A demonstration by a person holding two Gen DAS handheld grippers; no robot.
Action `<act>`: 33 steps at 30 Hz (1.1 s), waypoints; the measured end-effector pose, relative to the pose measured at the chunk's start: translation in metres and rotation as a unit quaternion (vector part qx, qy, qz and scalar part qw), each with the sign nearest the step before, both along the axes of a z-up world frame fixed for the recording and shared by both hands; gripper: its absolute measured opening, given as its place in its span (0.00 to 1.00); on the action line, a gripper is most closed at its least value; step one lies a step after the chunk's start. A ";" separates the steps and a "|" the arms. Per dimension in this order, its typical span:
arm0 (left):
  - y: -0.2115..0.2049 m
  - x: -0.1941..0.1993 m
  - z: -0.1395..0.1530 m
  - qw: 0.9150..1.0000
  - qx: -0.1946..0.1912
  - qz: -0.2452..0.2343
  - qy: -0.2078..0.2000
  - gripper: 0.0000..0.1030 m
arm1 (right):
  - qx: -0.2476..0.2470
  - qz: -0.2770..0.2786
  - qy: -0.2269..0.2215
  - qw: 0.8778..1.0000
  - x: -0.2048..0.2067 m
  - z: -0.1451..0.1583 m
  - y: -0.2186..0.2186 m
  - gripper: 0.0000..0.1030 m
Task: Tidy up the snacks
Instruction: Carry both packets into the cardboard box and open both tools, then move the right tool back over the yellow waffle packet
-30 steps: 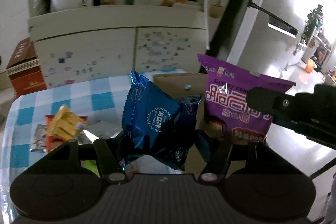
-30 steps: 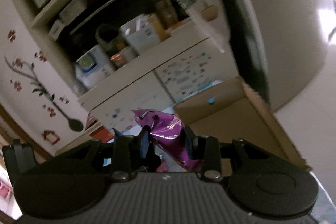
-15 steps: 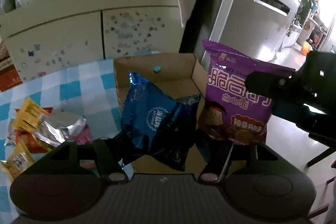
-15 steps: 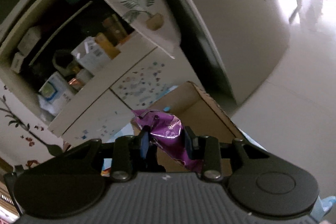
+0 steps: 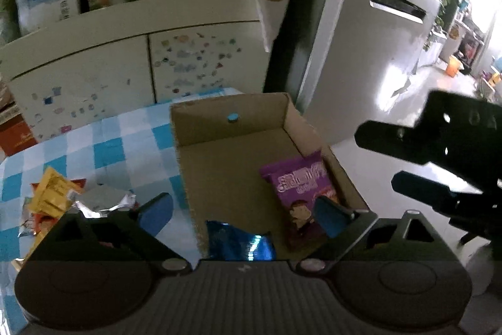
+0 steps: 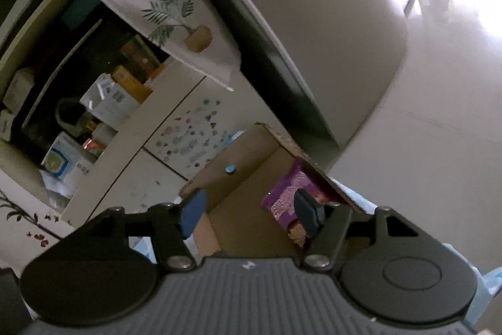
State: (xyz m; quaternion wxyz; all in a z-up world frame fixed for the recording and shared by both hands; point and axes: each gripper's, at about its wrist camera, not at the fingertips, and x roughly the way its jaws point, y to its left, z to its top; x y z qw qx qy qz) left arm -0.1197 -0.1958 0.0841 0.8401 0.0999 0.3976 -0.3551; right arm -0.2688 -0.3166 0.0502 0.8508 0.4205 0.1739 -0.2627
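An open cardboard box (image 5: pixel 229 146) stands on the blue-checked table. A purple snack bag (image 5: pixel 301 187) lies inside it by the right wall; it also shows in the right wrist view (image 6: pixel 287 197). A blue snack bag (image 5: pixel 238 244) lies at the box's near end, partly hidden behind my left gripper (image 5: pixel 244 215), which is open and empty above it. My right gripper (image 6: pixel 248 212) is open and empty above the box (image 6: pixel 238 197); it shows from the side in the left wrist view (image 5: pixel 433 165).
Several loose snack packets (image 5: pixel 59 197), yellow, red and silver, lie on the tablecloth (image 5: pixel 103 146) left of the box. A cream cabinet (image 5: pixel 125 62) with stickers stands behind the table, with cluttered shelves above. A refrigerator (image 5: pixel 351 52) and open floor are to the right.
Both grippers opened. The blue bag dropped from the left gripper and the purple bag from the right gripper; both now lie in the box.
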 end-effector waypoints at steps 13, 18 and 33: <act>0.084 0.041 0.004 0.998 0.008 0.055 0.005 0.96 | -0.040 0.086 -0.001 0.995 0.028 0.005 0.031 0.74; 0.126 0.063 -0.001 0.994 0.016 0.104 0.015 0.96 | -0.033 0.136 -0.005 0.990 0.041 0.001 0.045 0.76; 0.209 0.123 -0.038 0.978 0.047 0.201 0.041 0.96 | -0.064 0.245 0.050 0.966 0.073 -0.022 0.102 0.76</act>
